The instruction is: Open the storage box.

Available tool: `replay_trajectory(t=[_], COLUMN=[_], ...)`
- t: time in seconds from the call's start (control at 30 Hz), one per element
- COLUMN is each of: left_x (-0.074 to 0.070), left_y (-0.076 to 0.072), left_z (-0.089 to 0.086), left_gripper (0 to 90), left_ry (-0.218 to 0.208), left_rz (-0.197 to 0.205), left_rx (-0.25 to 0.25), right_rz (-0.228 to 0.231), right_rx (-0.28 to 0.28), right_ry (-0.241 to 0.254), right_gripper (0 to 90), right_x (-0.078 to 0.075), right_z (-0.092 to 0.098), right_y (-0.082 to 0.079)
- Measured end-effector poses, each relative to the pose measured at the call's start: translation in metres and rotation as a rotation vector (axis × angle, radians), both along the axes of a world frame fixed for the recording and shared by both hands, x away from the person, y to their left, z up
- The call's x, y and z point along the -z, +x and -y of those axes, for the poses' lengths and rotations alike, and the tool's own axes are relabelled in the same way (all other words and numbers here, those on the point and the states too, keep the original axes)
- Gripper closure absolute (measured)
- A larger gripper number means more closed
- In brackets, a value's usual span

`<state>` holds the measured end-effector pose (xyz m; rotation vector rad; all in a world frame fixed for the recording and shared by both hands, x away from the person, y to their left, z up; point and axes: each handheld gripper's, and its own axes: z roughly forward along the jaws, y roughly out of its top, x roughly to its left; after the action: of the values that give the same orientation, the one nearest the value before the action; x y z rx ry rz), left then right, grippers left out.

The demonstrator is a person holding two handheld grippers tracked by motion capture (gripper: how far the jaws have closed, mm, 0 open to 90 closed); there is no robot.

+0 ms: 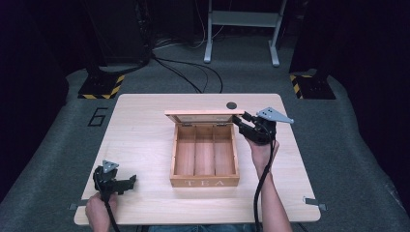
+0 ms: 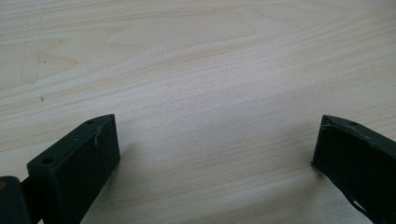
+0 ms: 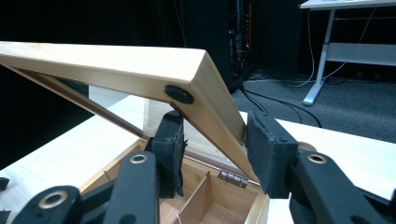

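Note:
A wooden tea box (image 1: 204, 182) marked "TEA" stands at the table's middle, its three compartments bare inside. Its lid (image 1: 198, 114) is raised at the far side. My right gripper (image 1: 238, 121) reaches in from the right and is shut on the lid's right edge. In the right gripper view the lid (image 3: 116, 70) slants upward, and the right gripper (image 3: 212, 140) has one pad inside the frame and one pad on the outer face, above the box (image 3: 205, 205). My left gripper (image 1: 131, 180) rests at the table's front left, open, with bare tabletop between its fingers (image 2: 88, 154).
A small black round disc (image 1: 231, 105) sits in the table near its far edge, just behind the lid. Beyond the table are a white desk frame (image 1: 241, 29), cables on the floor and two striped stand bases (image 1: 101, 87).

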<state>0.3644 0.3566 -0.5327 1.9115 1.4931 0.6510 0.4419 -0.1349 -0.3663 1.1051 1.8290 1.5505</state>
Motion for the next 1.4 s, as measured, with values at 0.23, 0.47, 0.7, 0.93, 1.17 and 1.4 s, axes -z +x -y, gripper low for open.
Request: replay_trajectory(t=[0.23,0.47,0.7,0.93,1.17,1.4], left_x=[0.0,0.0,0.0,0.0,0.0,0.0], left_y=[0.0,0.0,0.0,0.0,0.0,0.0], left_z=[0.0,0.0001,0.0,0.0,0.0,0.0], left_gripper=[0.3,0.3,0.3,0.3,0.3,0.3], left_ry=[0.0,-0.001,0.0,0.0,0.0,0.0], left_rz=[0.0,0.0,0.0,0.0,0.0,0.0], left_rx=[0.0,0.0,0.0,0.0,0.0,0.0], right_rz=[0.001,0.002,0.005,0.007,0.008,0.007], right_rx=[0.0,0.002,0.003,0.002,0.0,-0.001], right_ry=[0.0,-0.004,-0.009,-0.012,-0.012,-0.015], right_gripper=[57.4,57.5,57.6,57.6,57.6,57.7], right_x=[0.0001,-0.0002,-0.0004,-0.0007,-0.0007,-0.0008], right_z=[0.0,-0.0001,-0.0003,-0.0003,-0.0001,-0.0002], right_y=[-0.0001,-0.0002,-0.0003,0.0,0.0,-0.0005])
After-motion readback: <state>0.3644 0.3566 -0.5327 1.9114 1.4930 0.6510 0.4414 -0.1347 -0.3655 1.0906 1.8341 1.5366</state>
